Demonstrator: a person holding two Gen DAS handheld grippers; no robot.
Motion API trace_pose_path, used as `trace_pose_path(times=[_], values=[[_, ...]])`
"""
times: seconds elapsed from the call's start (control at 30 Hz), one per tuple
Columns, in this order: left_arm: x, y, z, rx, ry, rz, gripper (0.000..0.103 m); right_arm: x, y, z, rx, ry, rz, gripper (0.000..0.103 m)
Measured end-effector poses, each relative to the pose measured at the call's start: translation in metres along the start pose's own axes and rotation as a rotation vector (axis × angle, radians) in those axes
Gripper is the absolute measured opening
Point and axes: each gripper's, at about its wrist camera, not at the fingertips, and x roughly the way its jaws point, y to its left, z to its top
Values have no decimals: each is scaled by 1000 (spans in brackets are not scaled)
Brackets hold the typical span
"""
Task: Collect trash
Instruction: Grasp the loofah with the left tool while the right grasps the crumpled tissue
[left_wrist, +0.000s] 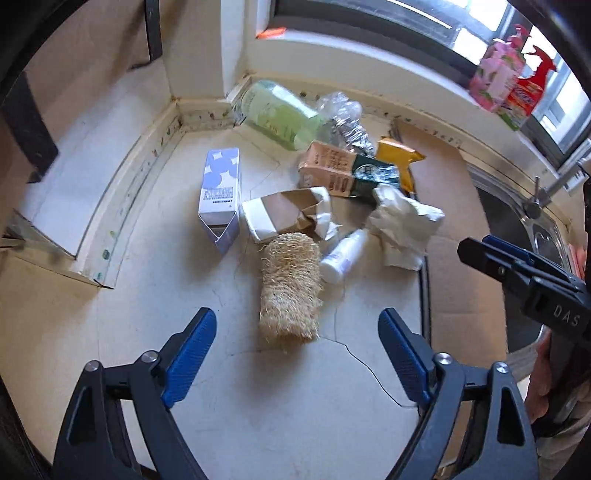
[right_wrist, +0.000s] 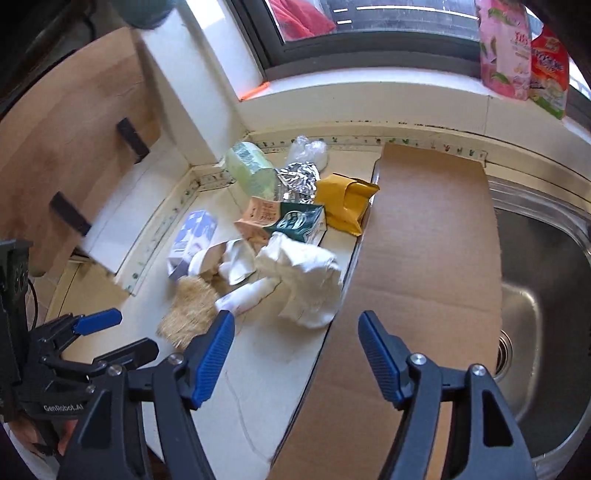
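A heap of trash lies on the cream counter. It holds a straw-coloured loofah (left_wrist: 290, 288) (right_wrist: 190, 312), a small white bottle (left_wrist: 343, 254) (right_wrist: 245, 295), crumpled white paper (left_wrist: 400, 225) (right_wrist: 306, 284), a crushed paper cup (left_wrist: 284, 214), a blue-and-white carton (left_wrist: 219, 188) (right_wrist: 192, 236), an orange-and-green carton (left_wrist: 340, 170) (right_wrist: 284, 219), a yellow bag (right_wrist: 345, 201), foil (right_wrist: 299, 177) and a pale green pack (left_wrist: 280, 114). My left gripper (left_wrist: 297, 319) (right_wrist: 129, 332) hovers open just short of the loofah. My right gripper (right_wrist: 295, 321) (left_wrist: 476, 251) is open near the paper, holding nothing.
A flat cardboard sheet (right_wrist: 424, 258) (left_wrist: 454, 221) lies right of the heap, partly over a steel sink (right_wrist: 546, 295) with a tap (left_wrist: 535, 199). Pink and red pouches (right_wrist: 521, 55) stand on the windowsill. A wooden board (right_wrist: 66, 147) leans at the left wall.
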Motion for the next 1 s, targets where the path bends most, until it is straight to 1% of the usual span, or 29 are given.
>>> trace_pose_path(times=[0.1, 0.23, 0.33, 0.37, 0.4, 0.43, 0.5, 0.53, 0.57, 0.6, 0.63, 0.67, 0.7, 0.8, 1.0], values=[[23, 9, 8, -40, 50, -15, 79, 25, -7, 10, -4, 20, -12, 70], [42, 17, 12, -66, 83, -27, 79, 54, -15, 18, -14, 44, -16, 70], [55, 19, 16, -69, 105, -37, 77, 68, -14, 23, -35, 50, -13, 70], [58, 19, 17, -69, 112, -41, 74, 73, -14, 24, -43, 53, -14, 70], [61, 20, 17, -72, 120, -47, 67, 77, -13, 25, -46, 56, -13, 70], [64, 20, 18, -75, 127, -54, 64, 79, -13, 26, -47, 57, -10, 70], [70, 22, 19, -87, 143, -68, 49, 82, -13, 26, -47, 57, 6, 69], [74, 23, 19, -95, 153, -81, 45, 82, -13, 26, -49, 51, 13, 67], [74, 23, 18, -99, 158, -86, 40, 82, -11, 25, -56, 51, 32, 55], [76, 24, 18, -105, 158, -90, 39, 83, -10, 25, -59, 60, 46, 40], [76, 24, 17, -107, 151, -93, 38, 85, -9, 23, -56, 76, 60, 33], [75, 24, 16, -105, 145, -98, 35, 86, -9, 23, -52, 80, 67, 24], [74, 23, 17, -101, 141, -101, 33, 85, -9, 20, -42, 78, 73, 23], [69, 22, 16, -90, 125, -88, 30, 79, -7, 13, -30, 71, 84, 21], [44, 23, 5, -82, 98, -81, 28, 47, 8, -5, -66, 26, 82, 21]])
